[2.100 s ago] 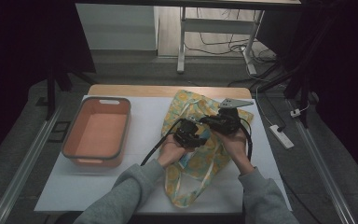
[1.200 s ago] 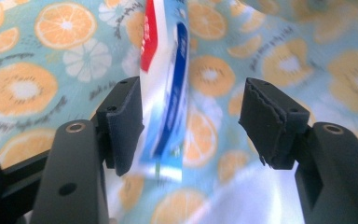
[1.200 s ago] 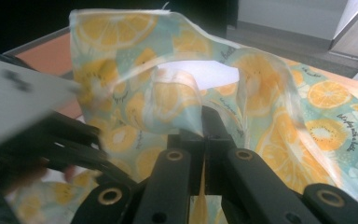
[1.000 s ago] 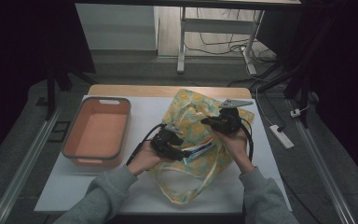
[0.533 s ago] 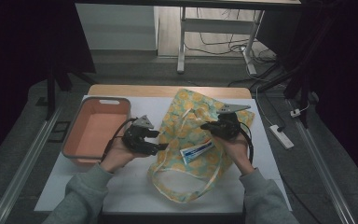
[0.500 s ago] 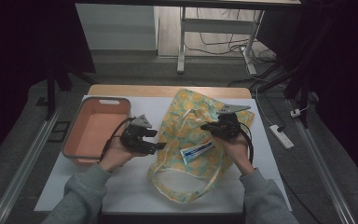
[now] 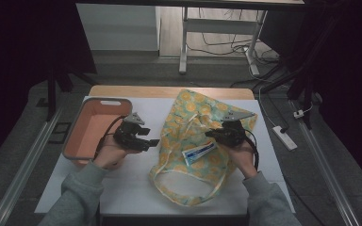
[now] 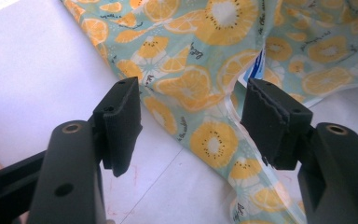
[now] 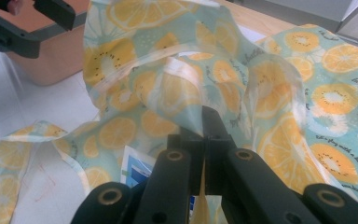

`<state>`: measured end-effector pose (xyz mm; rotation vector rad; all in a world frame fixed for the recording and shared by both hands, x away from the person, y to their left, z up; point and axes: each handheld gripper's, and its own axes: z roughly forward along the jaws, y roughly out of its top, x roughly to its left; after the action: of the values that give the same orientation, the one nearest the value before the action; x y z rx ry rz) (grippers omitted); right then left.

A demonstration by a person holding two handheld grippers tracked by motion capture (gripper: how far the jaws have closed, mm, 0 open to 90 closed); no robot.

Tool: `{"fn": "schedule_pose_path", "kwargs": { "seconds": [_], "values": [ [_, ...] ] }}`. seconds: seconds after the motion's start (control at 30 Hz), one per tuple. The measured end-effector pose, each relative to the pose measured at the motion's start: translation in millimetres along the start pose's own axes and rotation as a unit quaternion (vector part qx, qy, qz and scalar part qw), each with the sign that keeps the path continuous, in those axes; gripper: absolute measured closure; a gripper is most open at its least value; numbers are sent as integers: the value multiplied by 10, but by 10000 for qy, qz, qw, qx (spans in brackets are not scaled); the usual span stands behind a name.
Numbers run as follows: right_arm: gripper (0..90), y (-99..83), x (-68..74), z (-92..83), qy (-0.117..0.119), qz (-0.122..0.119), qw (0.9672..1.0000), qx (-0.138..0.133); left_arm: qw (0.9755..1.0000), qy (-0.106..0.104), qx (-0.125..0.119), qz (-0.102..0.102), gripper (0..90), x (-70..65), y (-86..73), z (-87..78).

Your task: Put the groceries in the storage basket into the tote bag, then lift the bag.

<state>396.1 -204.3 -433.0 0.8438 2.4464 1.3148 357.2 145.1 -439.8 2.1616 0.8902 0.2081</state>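
**Right claw pinches the bag, left claw stands apart**

High view, from the near edge: two grey sleeves come in over the white bench (image 7: 122, 188). The bag (image 7: 193, 141), printed with orange slices on pale green, lies at the bench's middle and reaches toward the far edge, its looped handle (image 7: 169, 181) trailing to the near edge. A white and blue packet (image 7: 199, 153) shows at the bag's mouth.

The right claw (image 7: 211, 133) sits over the bag's right half, and in the right gripper view (image 9: 204, 140) its jaws are pressed together on a raised fold of the bag's cloth, which stands up in front of them.

The left claw (image 7: 153, 142) hovers over bare bench just left of the bag, between it and the tub (image 7: 92, 127). In the left gripper view (image 8: 191, 126) its jaws are wide apart with nothing pinched; the bag's edge lies beneath and beyond them.

The orange tub rests at the bench's left edge, toward the far corner. Past the bench's far edge, a strip of bare wood shows.
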Motion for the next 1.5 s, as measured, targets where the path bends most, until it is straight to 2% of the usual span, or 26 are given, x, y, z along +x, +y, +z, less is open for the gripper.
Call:
{"fn": "schedule_pose_path", "kwargs": {
  "seconds": [0.23,0.33,0.43,0.5,0.6,0.77,0.9,1.0,1.07,1.1,1.2,1.33,1.5],
  "values": [
    [893,-3,9,-2,17,-23,10000,-2,9999,4,118,21,394,23,-4,68],
    [893,-7,4,2,21,-26,10000,1,10000,51,68,-5,374,19,21,136],
    [892,-19,1,12,29,-14,10000,30,10000,33,38,-2,349,-16,80,253],
    [892,-24,2,15,26,-34,10000,52,9999,-50,125,80,335,-59,136,362],
    [892,-26,4,16,44,-31,10000,51,9994,43,255,212,302,-101,203,524],
    [892,-31,1,17,53,-37,10000,55,9988,17,451,202,273,-72,202,698],
    [892,-41,-5,27,43,-32,10000,79,9983,81,545,194,278,-47,195,800],
    [893,-42,-8,30,41,-23,9999,89,9976,108,650,212,333,-47,187,868],
    [893,-42,-9,32,41,-23,9999,89,9976,43,651,212,397,-46,181,899],
    [892,-43,-9,33,41,-20,9999,92,9974,-13,674,261,453,-42,176,916],
    [892,-45,-10,28,37,-16,10000,90,9964,52,803,267,614,-39,154,961],
    [892,-41,-8,12,35,-28,10000,80,9956,-45,902,230,849,-17,120,1012],
    [892,-46,-9,24,50,-49,9999,102,9951,-137,956,230,885,-2,113,1007]
  ]
}}
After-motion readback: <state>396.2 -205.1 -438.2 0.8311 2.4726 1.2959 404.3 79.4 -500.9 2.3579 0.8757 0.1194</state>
